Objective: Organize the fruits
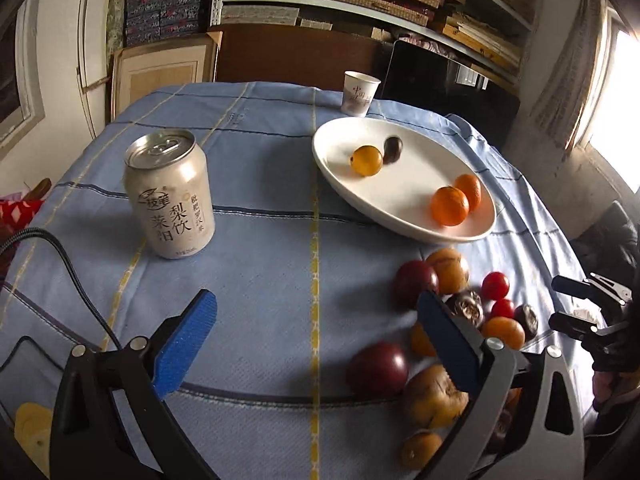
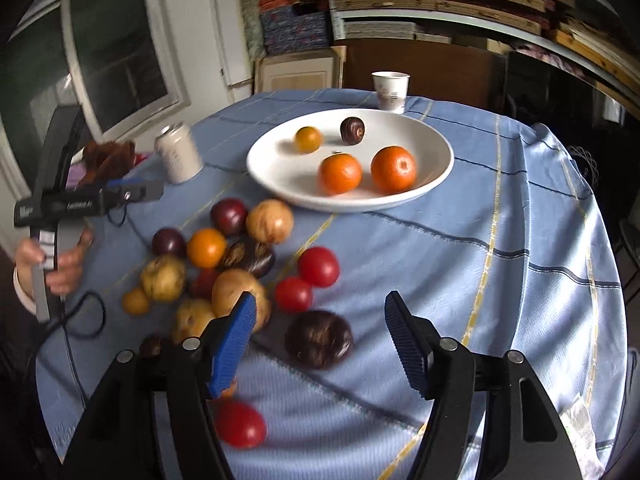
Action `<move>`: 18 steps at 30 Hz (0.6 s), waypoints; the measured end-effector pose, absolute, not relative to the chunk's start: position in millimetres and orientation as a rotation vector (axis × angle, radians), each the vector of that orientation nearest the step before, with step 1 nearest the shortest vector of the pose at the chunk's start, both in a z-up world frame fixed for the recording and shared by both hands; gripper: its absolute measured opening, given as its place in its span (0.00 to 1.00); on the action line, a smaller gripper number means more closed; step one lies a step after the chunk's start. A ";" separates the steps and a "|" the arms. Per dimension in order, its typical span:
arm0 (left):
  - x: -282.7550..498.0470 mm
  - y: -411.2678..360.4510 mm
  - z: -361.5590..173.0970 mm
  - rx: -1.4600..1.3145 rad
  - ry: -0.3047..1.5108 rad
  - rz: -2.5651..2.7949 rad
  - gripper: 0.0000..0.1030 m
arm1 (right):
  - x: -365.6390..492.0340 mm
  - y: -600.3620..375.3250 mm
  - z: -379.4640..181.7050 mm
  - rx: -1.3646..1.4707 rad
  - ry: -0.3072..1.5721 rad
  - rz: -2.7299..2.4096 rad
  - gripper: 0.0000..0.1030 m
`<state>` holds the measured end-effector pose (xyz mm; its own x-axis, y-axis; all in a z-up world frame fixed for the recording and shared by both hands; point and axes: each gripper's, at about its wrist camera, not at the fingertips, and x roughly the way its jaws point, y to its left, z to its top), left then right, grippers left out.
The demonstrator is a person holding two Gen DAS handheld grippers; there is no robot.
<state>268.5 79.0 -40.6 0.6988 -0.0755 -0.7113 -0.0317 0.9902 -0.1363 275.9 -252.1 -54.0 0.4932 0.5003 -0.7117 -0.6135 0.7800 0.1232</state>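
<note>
A white plate (image 2: pixel 280 178) (image 1: pixel 404 216) on the blue tablecloth holds two oranges (image 2: pixel 340 173) (image 1: pixel 449 205), a small yellow-orange fruit (image 2: pixel 307 139) (image 1: pixel 366 160) and a dark round fruit (image 2: pixel 352 130) (image 1: pixel 392 149). A pile of loose fruit (image 2: pixel 224 264) (image 1: pixel 452 312) lies in front of the plate: plums, tomatoes, brownish and dark fruits. My right gripper (image 2: pixel 320 328) is open and empty, just above a dark fruit (image 2: pixel 319 339). My left gripper (image 1: pixel 316 320) is open and empty, left of the pile.
A white drink can (image 1: pixel 170 196) (image 2: pixel 179 153) stands left of the plate. A paper cup (image 1: pixel 359 93) (image 2: pixel 390 86) stands behind it near the table's far edge. A black cable (image 1: pixel 68 264) trails over the left side. Shelves of boxes fill the back wall.
</note>
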 end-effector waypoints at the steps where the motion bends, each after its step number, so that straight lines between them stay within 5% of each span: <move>1: 265.3 78.1 -39.8 -0.133 0.786 -0.022 0.95 | 274.0 -251.0 -55.0 -0.154 0.814 0.684 0.66; 18: 255.0 78.6 -42.4 -0.127 0.801 -0.018 0.95 | 272.6 -232.0 -85.0 -0.267 0.920 0.656 0.56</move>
